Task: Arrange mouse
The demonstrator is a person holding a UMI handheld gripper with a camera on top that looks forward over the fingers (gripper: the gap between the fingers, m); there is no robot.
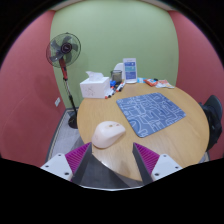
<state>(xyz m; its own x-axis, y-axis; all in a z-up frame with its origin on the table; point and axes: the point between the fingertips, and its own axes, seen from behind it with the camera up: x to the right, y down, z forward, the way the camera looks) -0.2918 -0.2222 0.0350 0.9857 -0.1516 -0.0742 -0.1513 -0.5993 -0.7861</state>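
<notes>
Beige and rounded, the mouse [108, 134] sits between the two fingers of the gripper [111, 156], at the near edge of the round wooden table [170, 127]. The magenta pads [147, 156] stand well apart, one at each side of the mouse, so the tongs are wide open; whether either pad touches the mouse I cannot tell. Just beyond the mouse and a little to the right lies a blue patterned mat [150, 110], flat on the table. Farther back on the table stand a white tissue box [94, 85] and an upright card [130, 68], with small items beside them. A red-and-black fan [64, 48] stands on the floor left of the table, against the pink wall [25, 90]
</notes>
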